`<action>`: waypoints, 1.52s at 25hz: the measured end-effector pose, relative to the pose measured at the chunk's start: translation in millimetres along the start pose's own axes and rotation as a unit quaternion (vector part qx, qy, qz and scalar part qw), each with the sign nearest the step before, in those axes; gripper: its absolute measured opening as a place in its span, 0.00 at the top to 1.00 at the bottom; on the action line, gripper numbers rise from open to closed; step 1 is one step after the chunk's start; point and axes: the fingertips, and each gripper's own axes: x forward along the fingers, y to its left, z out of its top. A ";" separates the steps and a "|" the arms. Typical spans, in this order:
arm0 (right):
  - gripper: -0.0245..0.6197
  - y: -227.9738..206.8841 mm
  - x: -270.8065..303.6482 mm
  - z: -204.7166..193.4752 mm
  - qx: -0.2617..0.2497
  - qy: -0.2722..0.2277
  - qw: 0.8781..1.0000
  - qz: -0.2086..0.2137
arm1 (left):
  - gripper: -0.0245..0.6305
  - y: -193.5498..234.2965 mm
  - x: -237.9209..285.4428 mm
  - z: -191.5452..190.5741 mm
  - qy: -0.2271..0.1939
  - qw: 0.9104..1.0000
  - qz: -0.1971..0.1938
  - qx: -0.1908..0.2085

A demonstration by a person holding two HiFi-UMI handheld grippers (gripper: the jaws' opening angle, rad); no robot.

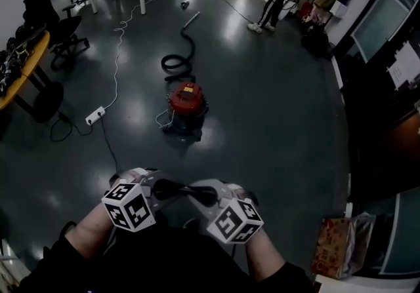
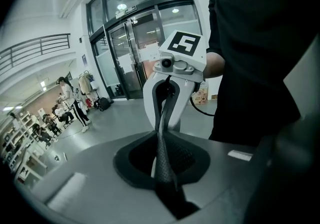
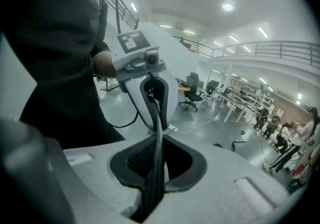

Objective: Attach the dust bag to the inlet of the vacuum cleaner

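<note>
Since the bag is held close to the body, the whole approach lies ahead. At the floor's left a desk [image 1: 29, 65] and a power strip [image 1: 95, 115] with its cable [image 1: 117, 56] sit off that line.

The left gripper [image 1: 161, 188] has its jaws nearly together, pinched on the bag [image 1: 185, 189] at one rim of its black collar. The right gripper [image 1: 202, 195] faces it and is clamped the same way on the opposite rim, so the bag spans left to right between the two with the collar's hole roughly upward (each gripper view looks across that hole at the other gripper).

The vacuum [image 1: 187, 103] stands on the floor straight ahead and lower, well apart from both grippers and about midway between them, so neither hand is plainly nearer. Its hose [image 1: 176, 61] coils just behind it and runs away to the tube [image 1: 191, 21]; a pale cord lies at its near left.

The coming move, as I judge it, goes forward and down, with the hole turned to meet the inlet; which side the inlet faces I cannot tell from here.

Open floor rings the vacuum, widest to its right. A carton [image 1: 336, 246] and dark cabinets [image 1: 377, 121] keep to the right edge, well apart from it.
</note>
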 end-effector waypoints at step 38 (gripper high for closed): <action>0.91 -237.0 210.6 -46.1 0.080 0.041 0.995 -0.033 | 0.90 257.8 58.3 -181.4 0.001 0.999 -0.035 -0.023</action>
